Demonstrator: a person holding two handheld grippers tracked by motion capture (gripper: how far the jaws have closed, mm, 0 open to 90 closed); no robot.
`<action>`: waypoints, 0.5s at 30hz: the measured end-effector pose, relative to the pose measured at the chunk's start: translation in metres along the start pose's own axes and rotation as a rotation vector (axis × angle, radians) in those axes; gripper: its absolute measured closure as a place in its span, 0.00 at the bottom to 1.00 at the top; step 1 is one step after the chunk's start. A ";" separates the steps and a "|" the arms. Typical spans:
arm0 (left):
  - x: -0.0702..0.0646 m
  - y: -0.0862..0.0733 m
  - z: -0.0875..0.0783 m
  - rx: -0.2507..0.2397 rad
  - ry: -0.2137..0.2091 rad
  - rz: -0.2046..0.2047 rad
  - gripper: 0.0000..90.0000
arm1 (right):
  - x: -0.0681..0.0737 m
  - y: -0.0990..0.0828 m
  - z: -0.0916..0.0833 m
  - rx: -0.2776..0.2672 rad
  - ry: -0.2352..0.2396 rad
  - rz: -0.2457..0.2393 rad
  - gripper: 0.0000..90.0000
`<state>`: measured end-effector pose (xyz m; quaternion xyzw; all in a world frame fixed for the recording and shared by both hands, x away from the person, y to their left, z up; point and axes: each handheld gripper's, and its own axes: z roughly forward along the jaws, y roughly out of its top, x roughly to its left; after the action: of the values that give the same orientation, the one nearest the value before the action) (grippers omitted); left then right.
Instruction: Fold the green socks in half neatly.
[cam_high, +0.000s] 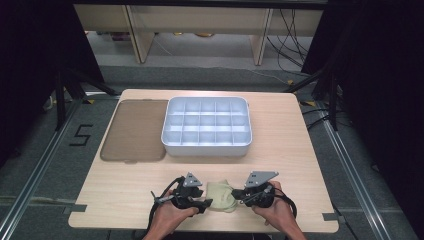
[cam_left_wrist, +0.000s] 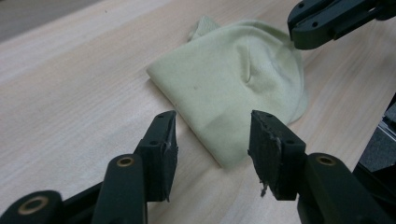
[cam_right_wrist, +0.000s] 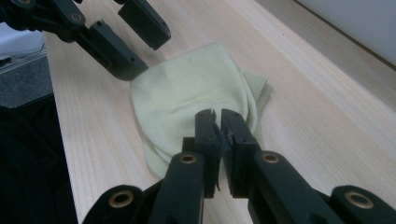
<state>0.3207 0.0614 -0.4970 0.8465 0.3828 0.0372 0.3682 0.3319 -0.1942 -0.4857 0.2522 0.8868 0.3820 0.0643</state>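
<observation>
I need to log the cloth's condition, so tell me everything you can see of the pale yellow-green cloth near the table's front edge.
The pale yellow-green cloth is soft knit fabric, folded into a rounded flat stack of layers with one ribbed corner poking out. It lies flat on the light wooden table between both tools. The right tool is shut above its curved edge; whether it pinches fabric is unclear. The left tool stands open at its straight edge.

Left gripper (cam_high: 204, 204): black body, grey three-cornered plate on top, black cable looping behind.
Right gripper (cam_high: 239, 196): same black build, grey plate, trailing black cable.
Jaws: matte black bars, brass-ringed pivot holes, small screw holes; pads worn and frayed.
Forearms: bare, no sleeves visible.
</observation>
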 end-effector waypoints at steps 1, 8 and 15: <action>0.001 0.000 0.002 0.001 0.001 0.009 0.57 | 0.000 0.000 0.000 0.000 0.002 0.001 0.95; 0.000 0.000 0.005 0.017 0.012 -0.004 0.57 | -0.001 0.000 0.001 -0.008 0.002 -0.022 0.95; -0.007 -0.002 0.011 0.027 0.023 0.021 0.64 | -0.001 0.001 -0.001 -0.011 -0.003 -0.012 0.95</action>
<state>0.3183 0.0509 -0.5042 0.8550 0.3784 0.0455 0.3518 0.3329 -0.1954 -0.4845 0.2471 0.8861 0.3860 0.0694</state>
